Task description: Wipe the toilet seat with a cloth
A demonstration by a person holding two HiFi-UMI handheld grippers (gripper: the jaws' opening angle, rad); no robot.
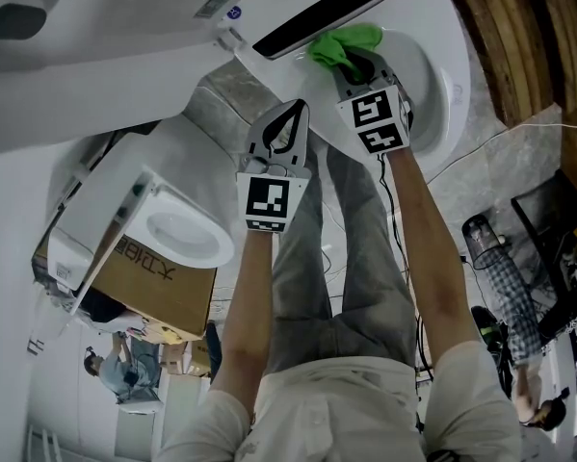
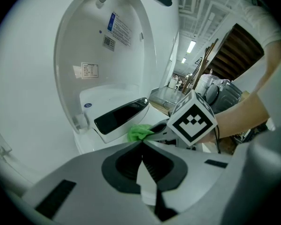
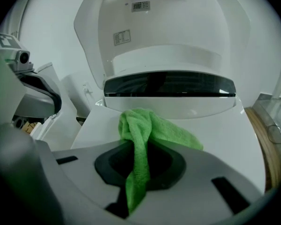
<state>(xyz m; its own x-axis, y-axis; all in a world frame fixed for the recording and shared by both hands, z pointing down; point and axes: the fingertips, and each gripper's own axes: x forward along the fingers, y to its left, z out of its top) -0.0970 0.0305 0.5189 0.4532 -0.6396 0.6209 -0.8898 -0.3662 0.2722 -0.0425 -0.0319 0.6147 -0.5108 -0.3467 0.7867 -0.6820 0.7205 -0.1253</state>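
We hold a green cloth on the toilet seat.
The toilet (image 1: 452, 65) has its lid (image 3: 163, 32) raised behind the seat (image 3: 234, 139). Our right gripper (image 1: 354, 65) pinches the cloth (image 3: 147, 128), which lies on the seat's rear (just before the dark strip (image 3: 168, 84)). Our left gripper (image 1: 294, 114), jaws pressed together on nothing, hangs left of the seat.

Workshop-like space, toilet (image 1: 440, 85), second toilet (image 1: 177, 231) nearby, cardboard box (image 1: 168, 285) (printed side), loose floor cables (image 1: 519, 129), wooden staircase (image 1: 514, 27)
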